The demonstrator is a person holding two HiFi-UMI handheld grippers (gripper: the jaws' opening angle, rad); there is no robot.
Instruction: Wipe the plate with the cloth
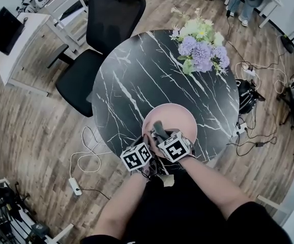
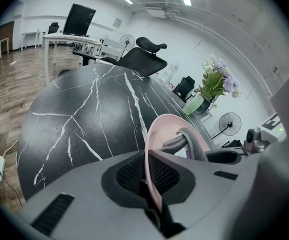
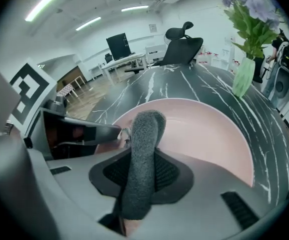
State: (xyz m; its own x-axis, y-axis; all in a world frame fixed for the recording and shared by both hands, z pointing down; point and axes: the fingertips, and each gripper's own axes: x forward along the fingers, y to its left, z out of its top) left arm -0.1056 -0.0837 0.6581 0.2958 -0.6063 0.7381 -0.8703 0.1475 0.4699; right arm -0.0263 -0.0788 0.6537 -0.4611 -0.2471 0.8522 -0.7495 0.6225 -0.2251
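A pink plate (image 1: pixel 170 118) lies near the front edge of the round black marble table (image 1: pixel 131 80). My left gripper (image 1: pixel 147 139) is shut on the plate's near left rim; in the left gripper view the rim (image 2: pixel 153 149) runs edge-on between the pads of the left gripper (image 2: pixel 152 180). My right gripper (image 1: pixel 160 133) is shut on a grey cloth (image 1: pixel 158 128), which rests on the near part of the plate. In the right gripper view the rolled cloth (image 3: pixel 140 149) stands between the pads of the right gripper (image 3: pixel 137 176), over the plate (image 3: pixel 209 131). The two grippers are close together.
A green vase of purple and white flowers (image 1: pixel 202 50) stands at the table's far right. A black office chair (image 1: pixel 104 24) sits behind the table. Cables and a power strip (image 1: pixel 75 186) lie on the wooden floor at left. A white desk (image 1: pixel 15 39) stands far left.
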